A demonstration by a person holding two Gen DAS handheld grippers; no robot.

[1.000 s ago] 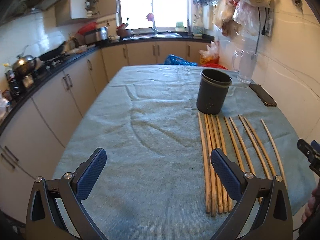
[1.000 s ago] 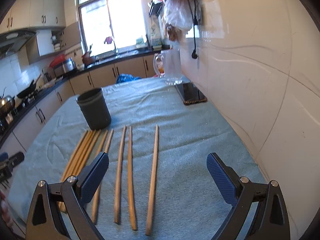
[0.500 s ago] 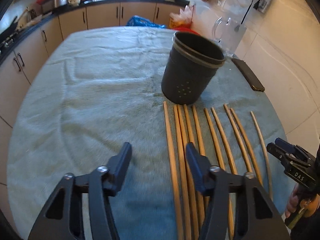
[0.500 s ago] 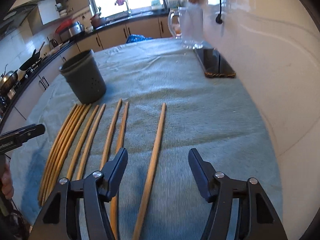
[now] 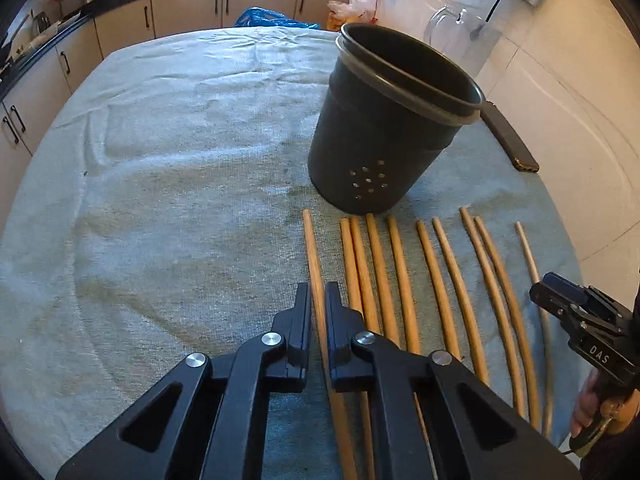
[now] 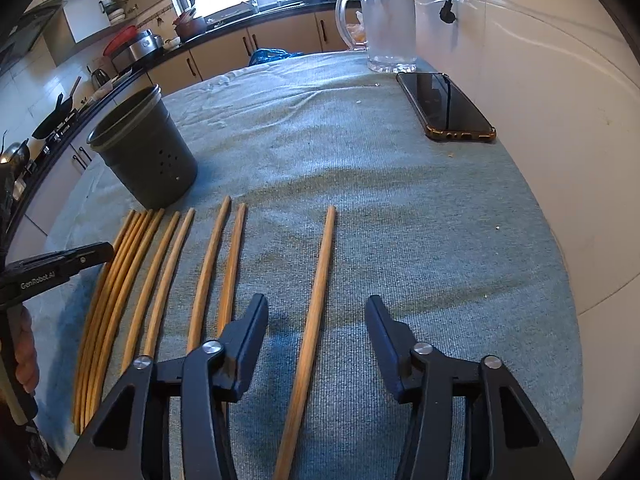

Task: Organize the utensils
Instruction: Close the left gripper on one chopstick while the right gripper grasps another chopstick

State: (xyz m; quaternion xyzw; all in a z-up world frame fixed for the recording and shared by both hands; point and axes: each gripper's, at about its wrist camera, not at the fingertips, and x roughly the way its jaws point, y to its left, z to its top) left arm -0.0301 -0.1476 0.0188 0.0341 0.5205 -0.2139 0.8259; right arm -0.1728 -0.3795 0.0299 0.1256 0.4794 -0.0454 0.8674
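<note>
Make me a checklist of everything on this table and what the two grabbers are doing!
Surface: table under a grey-green cloth, wrinkled at the far end.
Job's things: ten wooden chopsticks lie in a row; dark holder stands upright behind them, no chopstick seen inside.
Clutter: phone and glass jug near the wall.
Grippers: left gripper jaws have just closed on the leftmost chopstick; right gripper jaws have been closing and straddle the rightmost chopstick without touching it.
Cables: black cord hangs on the wall.
Surroundings: kitchen counter, cabinets, window.

My right gripper (image 6: 316, 330) straddles the lone chopstick (image 6: 316, 300), jaws just closing, pads seemingly not yet touching it on the cloth (image 6: 420, 220).
</note>
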